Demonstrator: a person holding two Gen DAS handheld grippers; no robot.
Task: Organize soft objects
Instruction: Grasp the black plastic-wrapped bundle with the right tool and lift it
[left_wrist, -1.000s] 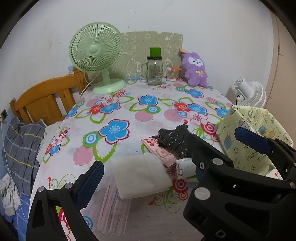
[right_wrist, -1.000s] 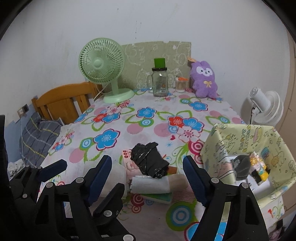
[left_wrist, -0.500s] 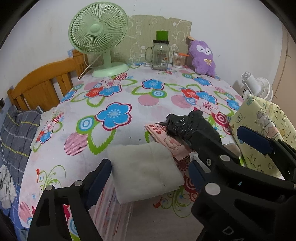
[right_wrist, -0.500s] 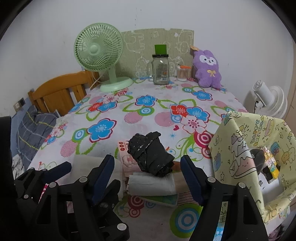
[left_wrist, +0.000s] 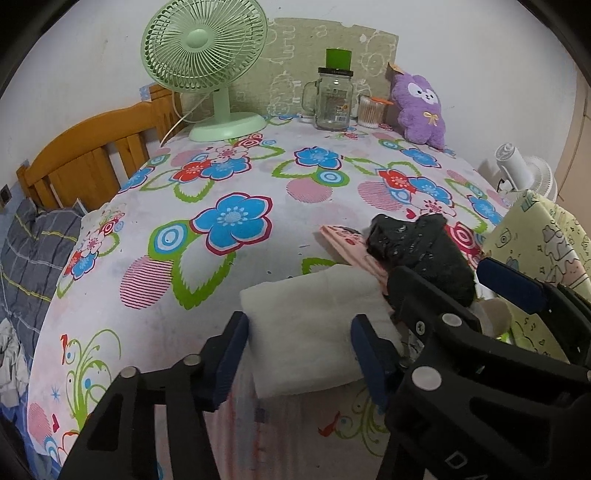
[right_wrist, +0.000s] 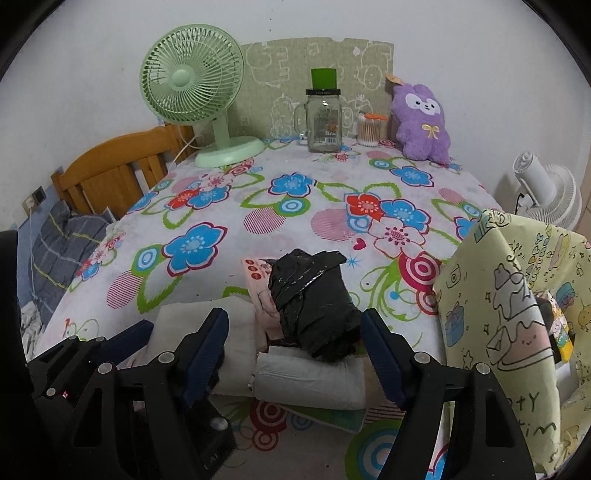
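Observation:
A white folded pad (left_wrist: 310, 317) lies at the near edge of the flowered table (left_wrist: 229, 221). My left gripper (left_wrist: 301, 350) straddles it, jaws closing, the left pad at its side edge and the right finger across its near corner; the pad looks unsqueezed. Right of it a black plastic bundle (right_wrist: 314, 306) rests on a pink printed packet (right_wrist: 256, 280), with a white roll (right_wrist: 306, 380) in front. My right gripper (right_wrist: 295, 350) stands open around the bundle and the roll, touching neither. A purple plush (right_wrist: 421, 122) sits at the back right.
A yellow-green printed fabric bin (right_wrist: 495, 314) with small items inside stands at the right edge. A green fan (right_wrist: 192, 85), a glass jar mug (right_wrist: 323, 122) and a swab tub (right_wrist: 371, 129) line the back wall. A wooden headboard (right_wrist: 110, 170) lies left, a white fan (right_wrist: 543, 195) right.
Both grippers have sunk and come closer to the pile. The left jaws have narrowed from wide open to the width of the white pad. The right jaws kept their width.

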